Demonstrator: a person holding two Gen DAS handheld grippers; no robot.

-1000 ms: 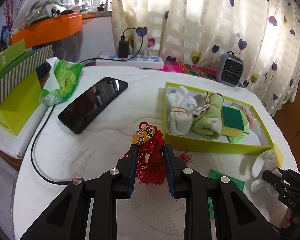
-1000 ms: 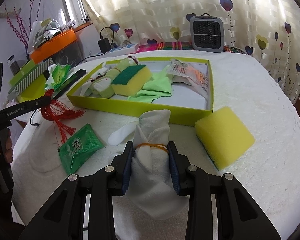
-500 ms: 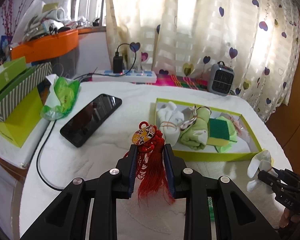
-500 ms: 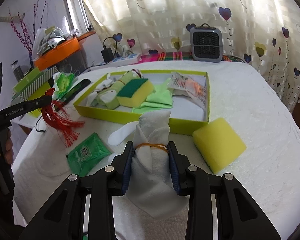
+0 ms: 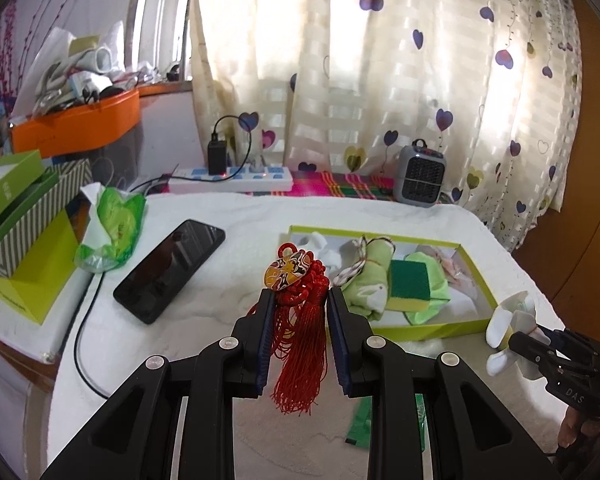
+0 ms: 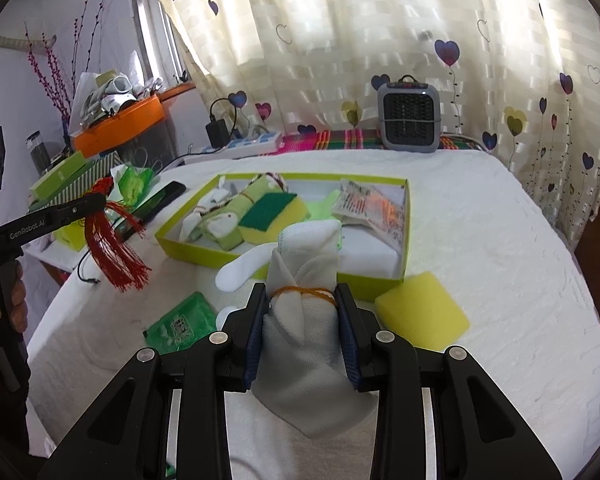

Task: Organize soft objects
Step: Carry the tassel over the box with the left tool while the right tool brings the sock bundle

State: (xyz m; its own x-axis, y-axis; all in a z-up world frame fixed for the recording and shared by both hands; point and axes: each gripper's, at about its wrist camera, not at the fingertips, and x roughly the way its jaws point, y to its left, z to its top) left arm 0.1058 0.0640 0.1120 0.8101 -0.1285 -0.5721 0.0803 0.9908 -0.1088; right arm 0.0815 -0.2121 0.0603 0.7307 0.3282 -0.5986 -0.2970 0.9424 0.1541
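Note:
My left gripper is shut on a red tassel ornament with a painted disc, held in the air left of the green box. It also shows in the right wrist view. My right gripper is shut on a white rolled towel bound with a rubber band, held above the table in front of the green box. The box holds a white roll, a green roll, a green-topped sponge, a green cloth and a plastic packet.
A yellow sponge and a green packet lie on the white tablecloth near the box. A black phone, a green bag and green cartons sit at the left. A small heater and power strip stand at the back.
Both grippers have lifted their loads higher above the table. The tassel now hangs free and the towel roll sits closer to the box's front wall.

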